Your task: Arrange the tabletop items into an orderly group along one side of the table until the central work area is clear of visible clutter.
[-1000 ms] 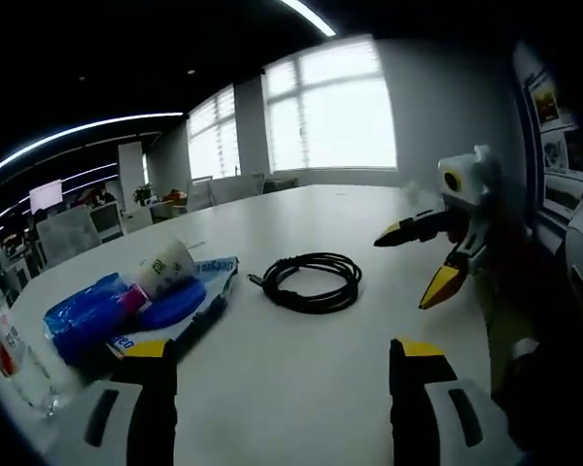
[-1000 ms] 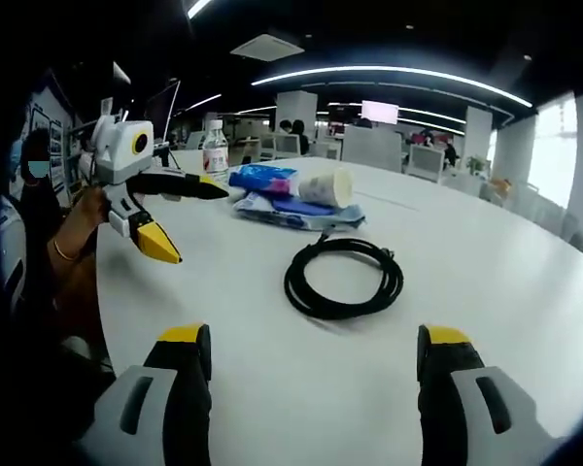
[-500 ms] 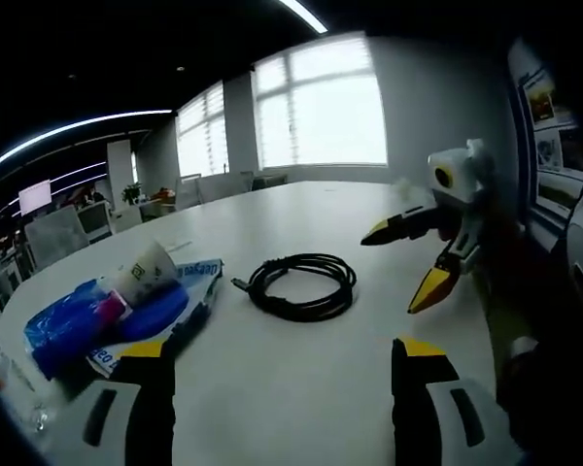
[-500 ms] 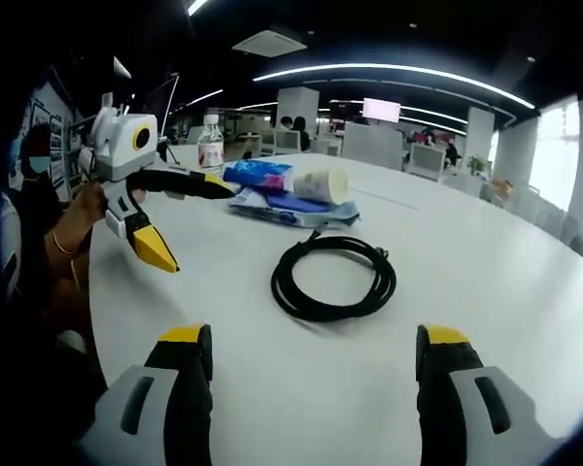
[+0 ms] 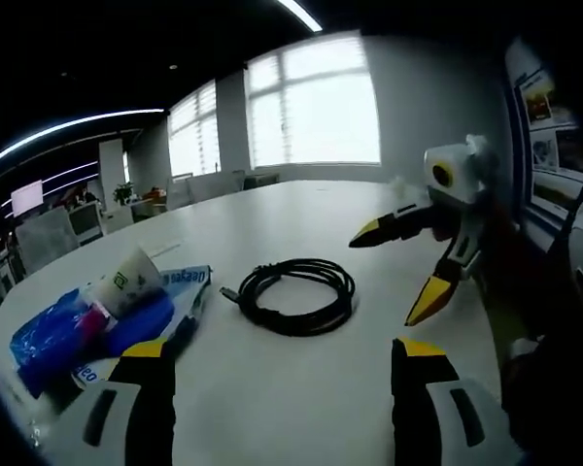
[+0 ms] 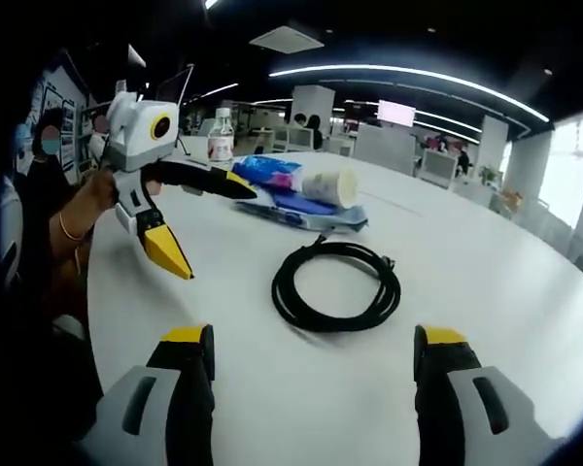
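Table (image 5: 301, 209), white and broad, carries everything. Near its edge on the person's side lies a flat blue-and-white packet (image 6: 301, 207) with a blue wrapped pack (image 5: 49, 325) and a tipped paper cup (image 6: 330, 184) on it, a clear bottle (image 6: 220, 146) just beyond. Toward the middle sits a coiled black cable (image 6: 336, 286). Left gripper (image 6: 199, 218) and right gripper (image 5: 398, 267) hover over the surface with jaws spread wide, gripping nothing.

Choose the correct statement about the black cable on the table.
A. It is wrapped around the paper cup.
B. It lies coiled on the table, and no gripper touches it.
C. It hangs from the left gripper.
B: the black cable lies in a loose coil on the white table, with both open grippers apart from it.
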